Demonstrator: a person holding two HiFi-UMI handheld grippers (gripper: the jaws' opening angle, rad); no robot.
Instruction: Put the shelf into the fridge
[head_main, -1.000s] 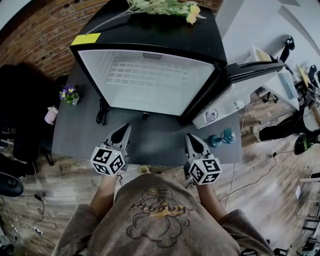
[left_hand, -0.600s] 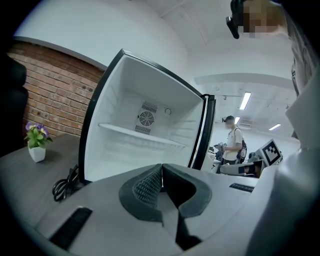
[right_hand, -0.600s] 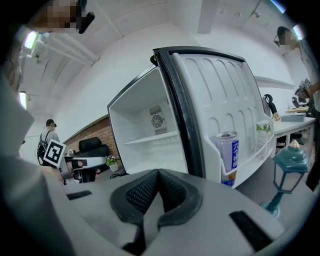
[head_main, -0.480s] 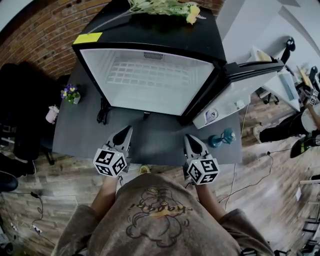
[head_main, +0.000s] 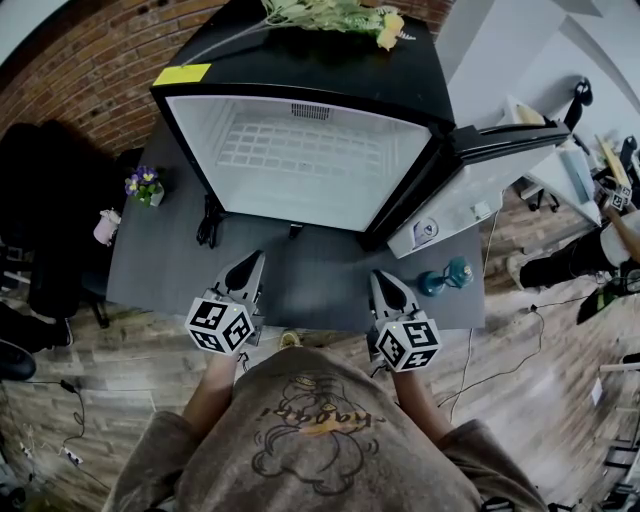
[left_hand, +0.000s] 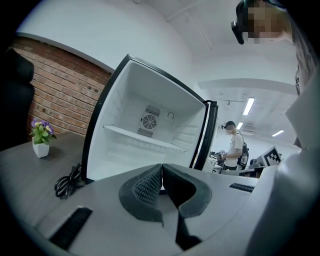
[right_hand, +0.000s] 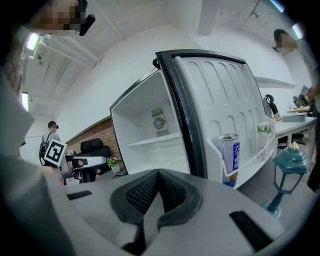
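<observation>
A black mini fridge (head_main: 300, 90) stands open on the dark grey table (head_main: 310, 285), its door (head_main: 470, 190) swung out to the right. A white shelf (head_main: 300, 150) lies level inside it, also visible in the left gripper view (left_hand: 145, 140) and the right gripper view (right_hand: 152, 140). My left gripper (head_main: 245, 268) and right gripper (head_main: 383, 280) hover side by side over the table's near part, a short way in front of the fridge opening. Both are shut with nothing between the jaws (left_hand: 161, 167) (right_hand: 157, 172).
The door rack holds a can (right_hand: 230, 157) and a carton (right_hand: 263, 137). A teal lantern (head_main: 445, 275) stands right of my right gripper. A black cable (head_main: 207, 225) and a potted flower (head_main: 143, 186) lie left of the fridge. Flowers (head_main: 330, 15) rest on top. A person (left_hand: 234, 147) stands behind.
</observation>
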